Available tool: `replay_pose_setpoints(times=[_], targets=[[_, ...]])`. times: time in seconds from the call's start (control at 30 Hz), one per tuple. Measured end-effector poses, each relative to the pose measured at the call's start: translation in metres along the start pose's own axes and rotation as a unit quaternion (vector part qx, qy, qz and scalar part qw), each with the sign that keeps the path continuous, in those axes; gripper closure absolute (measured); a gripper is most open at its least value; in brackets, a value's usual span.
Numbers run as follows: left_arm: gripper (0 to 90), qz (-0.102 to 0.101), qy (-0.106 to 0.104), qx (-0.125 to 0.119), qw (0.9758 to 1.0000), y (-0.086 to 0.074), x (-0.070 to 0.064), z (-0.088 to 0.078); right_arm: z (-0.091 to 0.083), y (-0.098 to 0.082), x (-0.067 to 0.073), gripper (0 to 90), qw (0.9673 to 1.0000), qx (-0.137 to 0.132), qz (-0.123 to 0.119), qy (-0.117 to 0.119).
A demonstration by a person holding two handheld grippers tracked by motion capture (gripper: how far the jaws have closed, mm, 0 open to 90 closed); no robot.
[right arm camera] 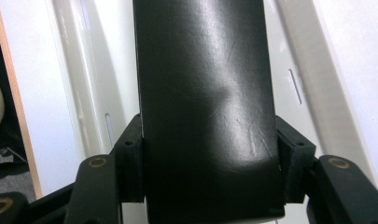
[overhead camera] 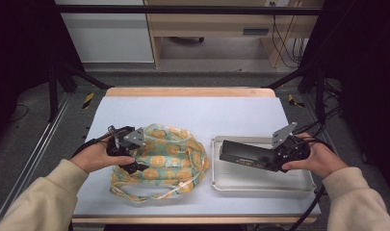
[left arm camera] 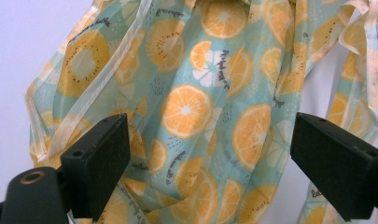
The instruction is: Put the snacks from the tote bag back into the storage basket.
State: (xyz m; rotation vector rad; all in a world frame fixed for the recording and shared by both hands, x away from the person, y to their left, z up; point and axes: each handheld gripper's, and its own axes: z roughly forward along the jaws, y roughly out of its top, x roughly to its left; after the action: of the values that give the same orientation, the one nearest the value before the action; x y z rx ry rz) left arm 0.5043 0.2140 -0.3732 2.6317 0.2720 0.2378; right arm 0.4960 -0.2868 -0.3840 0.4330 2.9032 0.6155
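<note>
The right gripper point(overhead camera: 272, 158) is clamped on a long black case point(overhead camera: 245, 156) — in the right gripper view the jaws press on both its long sides, so the grip is across its width, near one end. The case's long axis runs level, from the right hand point(overhead camera: 320, 159) toward the bag point(overhead camera: 168, 154), and it hangs above the tray point(overhead camera: 260, 185), apart from the tray floor as far as the high view lets me judge; its free end points at the bag, which lies just beside the tray's left rim. That line — case end to bag — looks to be what the next move turns on; if the case is meant for the bag, it must travel along its own length, leftward from the tray.

The left gripper point(overhead camera: 130, 153) sits at the bag's left edge, its jaws standing wide with the fruit-print cloth point(left arm camera: 196, 112) between them but not pinched; the pads are clear of it in the left gripper view. The left hand point(overhead camera: 98, 155) is the nearer one to the bag; the right is nearer the tray.

The tray appears to hold nothing beneath the case, though part of its floor is hidden by it; whether the bag holds anything I cannot tell — it lies crumpled, its handle point(overhead camera: 149, 195) trailing on the tray-facing near side.
</note>
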Motion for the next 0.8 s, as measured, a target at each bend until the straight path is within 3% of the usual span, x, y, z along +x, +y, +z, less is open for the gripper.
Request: replay_pose_setpoints(times=[0.37,0.8], targets=[[12.1,-0.006,-0.002,0.001,1.0000,-0.008,0.000,0.000,0.008,-0.006,-0.004,41.8,0.9998,0.015,-0.008,0.004],[12.1,-0.012,-0.001,0.003,0.9999,-0.014,-0.001,-0.001,0.015,-0.015,-0.008,42.0,0.9998,0.013,-0.008,0.010]])
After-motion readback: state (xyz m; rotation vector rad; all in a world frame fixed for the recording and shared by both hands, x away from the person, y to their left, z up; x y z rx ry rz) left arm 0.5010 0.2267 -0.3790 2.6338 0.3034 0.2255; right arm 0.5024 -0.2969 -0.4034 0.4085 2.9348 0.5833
